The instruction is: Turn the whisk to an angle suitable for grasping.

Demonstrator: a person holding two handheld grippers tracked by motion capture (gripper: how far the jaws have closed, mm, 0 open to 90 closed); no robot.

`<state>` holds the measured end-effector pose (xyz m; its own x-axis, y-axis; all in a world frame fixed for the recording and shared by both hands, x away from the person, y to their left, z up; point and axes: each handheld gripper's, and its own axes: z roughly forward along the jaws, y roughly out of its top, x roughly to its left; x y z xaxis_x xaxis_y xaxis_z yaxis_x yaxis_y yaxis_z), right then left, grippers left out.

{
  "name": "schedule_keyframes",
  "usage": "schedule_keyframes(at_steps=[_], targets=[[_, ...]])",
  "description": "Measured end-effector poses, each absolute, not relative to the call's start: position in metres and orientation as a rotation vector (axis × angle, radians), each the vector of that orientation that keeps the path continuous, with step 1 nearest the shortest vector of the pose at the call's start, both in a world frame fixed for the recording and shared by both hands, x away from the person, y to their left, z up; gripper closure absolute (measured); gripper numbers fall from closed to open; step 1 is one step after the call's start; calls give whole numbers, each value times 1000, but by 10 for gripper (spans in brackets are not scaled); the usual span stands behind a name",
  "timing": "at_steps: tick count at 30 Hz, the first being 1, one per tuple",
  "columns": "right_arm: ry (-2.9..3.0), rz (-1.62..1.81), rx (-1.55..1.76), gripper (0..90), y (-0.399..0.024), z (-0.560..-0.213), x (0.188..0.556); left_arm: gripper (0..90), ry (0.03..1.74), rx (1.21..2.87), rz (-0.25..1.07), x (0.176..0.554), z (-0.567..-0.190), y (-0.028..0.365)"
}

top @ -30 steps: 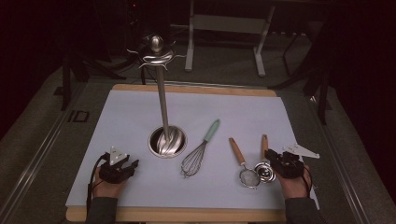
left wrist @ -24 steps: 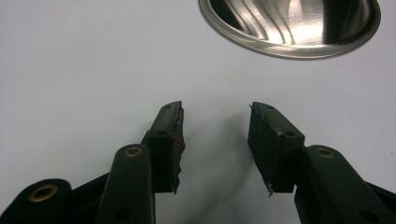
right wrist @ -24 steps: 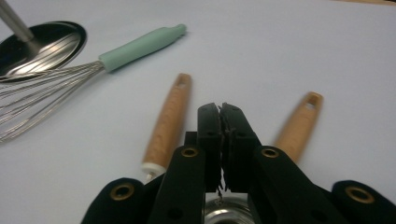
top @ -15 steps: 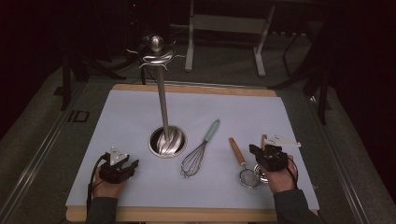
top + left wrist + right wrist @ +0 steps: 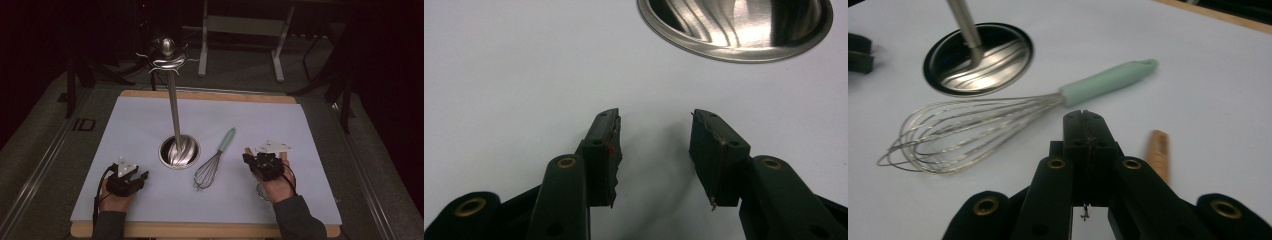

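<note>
A tall metal utensil stand (image 5: 172, 100) rises from a round steel base (image 5: 178, 151) in the middle of the white mat. Beside the base lies a wire whisk (image 5: 212, 167) with a mint-green handle (image 5: 1108, 77). My right gripper (image 5: 248, 159) hovers just right of the whisk, pointing toward it. In the right gripper view its jaws (image 5: 1084, 116) are shut with nothing seen between them. A wooden handle (image 5: 1158, 150) lies on the mat just to their right. My left gripper (image 5: 136, 178) rests near the front left, open and empty, with the steel base (image 5: 736, 25) ahead.
The white mat (image 5: 250, 115) covers a wooden board (image 5: 210, 94) whose edge shows at the back and front. Hooks ring the stand's top (image 5: 167, 57). Dark floor and metal frame legs (image 5: 205, 45) lie beyond the table. Open mat lies at the back and far right.
My right gripper has moved left across the wooden-handled utensils toward the whisk and now covers them. The left gripper has stayed put.
</note>
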<state>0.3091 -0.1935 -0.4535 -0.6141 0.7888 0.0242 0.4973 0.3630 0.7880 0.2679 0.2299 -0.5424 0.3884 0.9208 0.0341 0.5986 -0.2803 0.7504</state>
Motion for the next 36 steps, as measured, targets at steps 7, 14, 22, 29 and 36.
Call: schedule_keyframes(at_steps=[7,14,22,29,36], targets=[[2330,1136,1088,898,-170,-458,308,555,1297,1992,629,268,-542,230],[2373,1131,1022,898,-148,-459,305,555,1297,1994,631,268,-542,230],[2403,1157,978,898,-124,-460,303,555,1298,1992,632,268,-542,229],[2417,1165,948,898,-110,-461,303,557,1293,1996,637,267,-542,229],[2427,1179,934,898,-93,-459,302,558,1289,2002,645,267,-542,229]])
